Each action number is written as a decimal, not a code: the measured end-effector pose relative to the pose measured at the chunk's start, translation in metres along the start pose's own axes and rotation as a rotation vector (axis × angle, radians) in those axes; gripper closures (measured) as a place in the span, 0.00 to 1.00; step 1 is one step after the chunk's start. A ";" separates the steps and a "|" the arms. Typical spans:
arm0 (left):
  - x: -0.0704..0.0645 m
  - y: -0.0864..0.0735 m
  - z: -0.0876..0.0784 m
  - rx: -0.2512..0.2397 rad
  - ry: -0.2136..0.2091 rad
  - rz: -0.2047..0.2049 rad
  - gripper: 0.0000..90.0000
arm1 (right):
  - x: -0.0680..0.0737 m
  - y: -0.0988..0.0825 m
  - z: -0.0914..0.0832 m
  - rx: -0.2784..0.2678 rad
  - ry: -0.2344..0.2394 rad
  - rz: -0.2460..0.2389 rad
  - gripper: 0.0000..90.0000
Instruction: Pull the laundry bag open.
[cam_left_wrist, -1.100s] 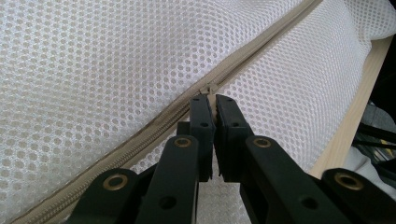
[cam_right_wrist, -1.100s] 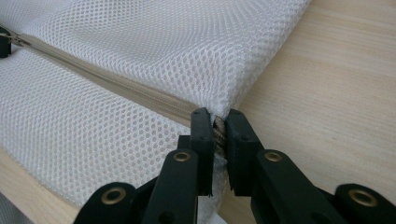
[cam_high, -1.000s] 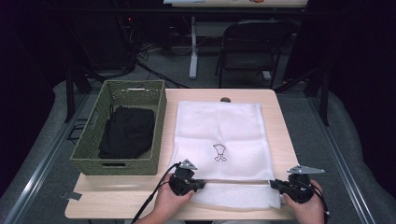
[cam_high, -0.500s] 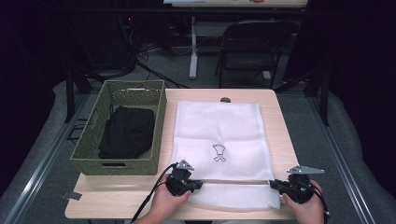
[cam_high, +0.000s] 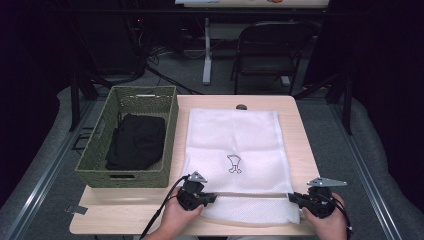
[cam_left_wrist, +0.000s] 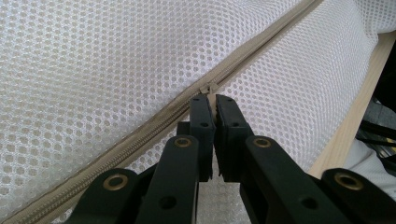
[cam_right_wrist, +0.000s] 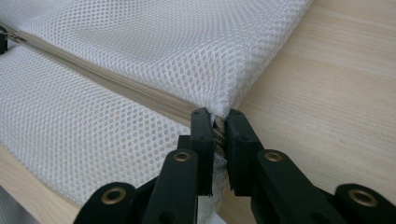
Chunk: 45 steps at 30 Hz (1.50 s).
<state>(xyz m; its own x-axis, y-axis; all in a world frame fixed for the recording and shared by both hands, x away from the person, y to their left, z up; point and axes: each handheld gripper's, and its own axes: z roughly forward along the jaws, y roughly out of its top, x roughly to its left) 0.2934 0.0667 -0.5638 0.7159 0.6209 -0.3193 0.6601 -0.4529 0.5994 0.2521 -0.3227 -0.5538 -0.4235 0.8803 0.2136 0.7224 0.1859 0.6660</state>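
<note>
Holding steady since a second ago | left gripper (cam_left_wrist: 209, 99) clamped on zipper pull (cam_left_wrist: 208, 88) | right gripper (cam_right_wrist: 218, 122) pinching mesh bag (cam_high: 235, 140) zipper end | unzipping not begun

A dark room: grey floor (cam_high: 45, 165), a black folding chair (cam_high: 265, 55) and white table leg (cam_high: 206, 55) beyond the counter's far edge

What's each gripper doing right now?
Left gripper: closed on the metal zipper pull of the white mesh laundry bag.
Right gripper: closed on the bag's zipper end.
</note>
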 end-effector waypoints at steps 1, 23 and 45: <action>0.001 -0.001 -0.001 -0.002 0.010 0.004 0.97 | 0.000 0.000 0.000 0.002 -0.019 -0.005 0.92; 0.007 -0.005 -0.010 -0.009 0.006 -0.020 0.97 | -0.001 0.000 0.000 0.003 -0.011 -0.001 0.92; 0.017 -0.014 -0.019 -0.016 0.017 -0.059 0.97 | -0.002 0.000 0.000 0.005 -0.025 -0.003 0.92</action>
<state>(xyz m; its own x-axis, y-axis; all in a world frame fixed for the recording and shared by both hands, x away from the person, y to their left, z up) 0.2923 0.0960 -0.5635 0.6716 0.6570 -0.3424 0.6974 -0.4045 0.5916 0.2530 -0.3246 -0.5545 -0.4124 0.8901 0.1939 0.7238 0.1909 0.6631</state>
